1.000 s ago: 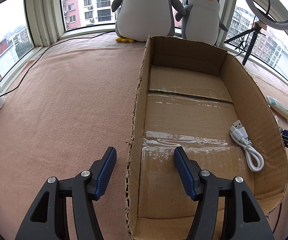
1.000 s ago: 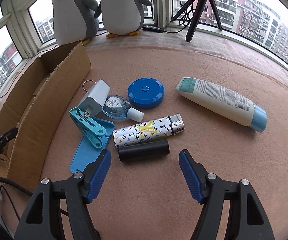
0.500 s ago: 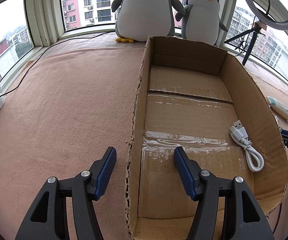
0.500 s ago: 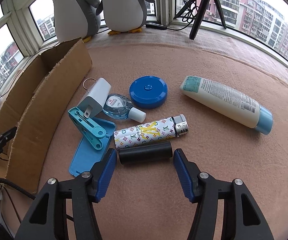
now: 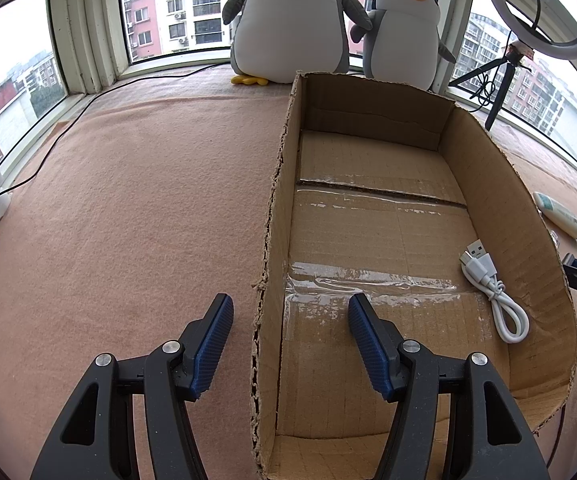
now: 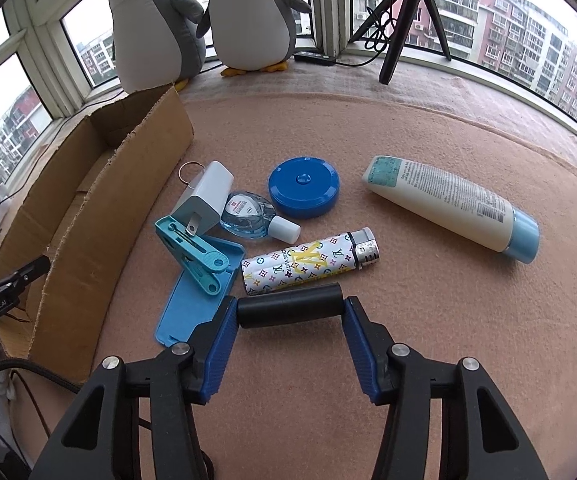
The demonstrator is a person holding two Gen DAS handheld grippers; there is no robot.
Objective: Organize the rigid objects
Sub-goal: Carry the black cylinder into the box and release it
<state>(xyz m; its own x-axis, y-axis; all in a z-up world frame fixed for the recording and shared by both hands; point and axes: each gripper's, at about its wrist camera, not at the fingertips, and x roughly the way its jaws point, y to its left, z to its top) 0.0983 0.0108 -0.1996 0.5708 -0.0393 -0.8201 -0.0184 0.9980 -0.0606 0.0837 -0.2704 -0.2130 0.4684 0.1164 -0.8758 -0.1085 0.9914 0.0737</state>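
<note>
Right gripper [image 6: 290,312]: closed endwise on the black cylinder [image 6: 290,311], which lies on the blanket.
Left gripper [image 5: 290,318]: wide open, empty, astride the box wall.
Box [image 5: 528,216]: holds only a white cable [image 5: 496,294].
Left to pack: lighter [image 6: 308,262], clip [image 6: 196,260], charger [image 6: 204,198], blue disc [image 6: 303,186], tube [image 6: 448,204].

Right tool [image 6: 290,312] pads pinching at both ends — left tool [image 5: 290,316] spread wide.

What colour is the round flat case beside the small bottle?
Blue, the round case; seen best in the right wrist view.
</note>
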